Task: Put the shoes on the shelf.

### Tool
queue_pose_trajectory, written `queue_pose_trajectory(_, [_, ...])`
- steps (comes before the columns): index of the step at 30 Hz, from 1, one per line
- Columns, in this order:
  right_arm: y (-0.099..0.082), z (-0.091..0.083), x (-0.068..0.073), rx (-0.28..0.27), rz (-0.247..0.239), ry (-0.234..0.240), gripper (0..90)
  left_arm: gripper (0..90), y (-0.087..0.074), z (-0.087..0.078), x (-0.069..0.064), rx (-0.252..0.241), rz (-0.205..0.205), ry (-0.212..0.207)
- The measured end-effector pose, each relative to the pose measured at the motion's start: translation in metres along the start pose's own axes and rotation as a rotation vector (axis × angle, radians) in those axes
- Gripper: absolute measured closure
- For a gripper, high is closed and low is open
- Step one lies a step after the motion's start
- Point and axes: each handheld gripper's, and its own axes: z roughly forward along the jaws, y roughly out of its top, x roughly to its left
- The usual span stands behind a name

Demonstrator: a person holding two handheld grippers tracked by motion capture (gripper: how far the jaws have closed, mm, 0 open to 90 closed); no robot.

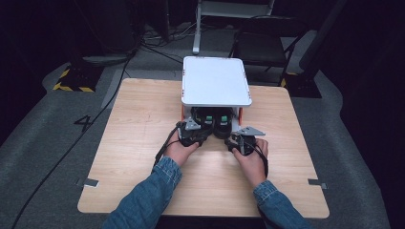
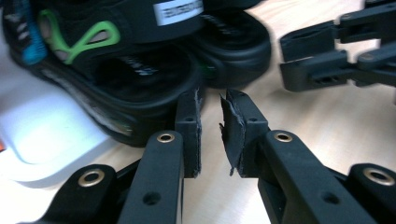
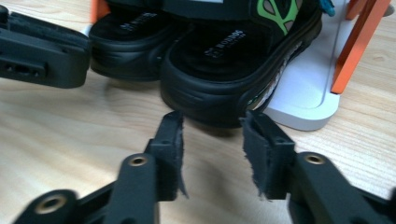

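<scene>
Two black sandals [image 3: 210,70] just ahead of both claws, heels on worktop [image 3: 70,126], toes on white rack base [image 3: 303,100]. Left claw [image 2: 211,109] clenched, empty; right claw [image 3: 211,126] part-released, empty. Likely light, flexible foam; pinch heel rim.

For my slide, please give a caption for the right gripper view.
Right claw open before a black sandal at the white rack's base.

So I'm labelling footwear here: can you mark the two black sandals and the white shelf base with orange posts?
Black sandal with green strap [image 3: 219,70], right gripper view, on its footbed.
Second black sandal [image 3: 130,44], right gripper view, on its heel end.
White shelf base [image 3: 306,100], right gripper view, on its bare front corner.
</scene>
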Motion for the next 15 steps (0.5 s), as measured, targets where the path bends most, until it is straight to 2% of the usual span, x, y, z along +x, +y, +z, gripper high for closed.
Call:
queue_pose_trajectory(1, [0.000, 0.004, -0.001, -0.009, -0.006, -0.017, 52.0, 75.4, 0.000, 0.001, 0.002, -0.002, -0.027, -0.011])
queue_pose_trajectory(3, [0.000, 0.008, -0.002, -0.029, -0.004, -0.019, 48.3, 74.8, 0.001, 0.001, 0.004, -0.005, -0.065, -0.027])
queue_pose_trajectory(6, [0.004, 0.013, -0.005, -0.024, -0.011, 0.008, 44.2, 73.2, 0.003, 0.002, 0.005, 0.001, -0.046, -0.017])
queue_pose_trajectory(10, [0.010, 0.019, -0.011, -0.029, -0.032, 0.034, 45.2, 71.8, 0.005, 0.006, 0.009, 0.000, -0.048, -0.003])
queue_pose_trajectory(14, [0.016, 0.030, -0.018, -0.042, -0.038, 0.027, 45.4, 67.2, 0.009, 0.011, 0.015, -0.001, -0.054, 0.015])
queue_pose_trajectory(15, [0.019, 0.033, -0.020, -0.039, -0.038, 0.028, 45.2, 67.1, 0.010, 0.014, 0.018, 0.000, -0.055, 0.033])
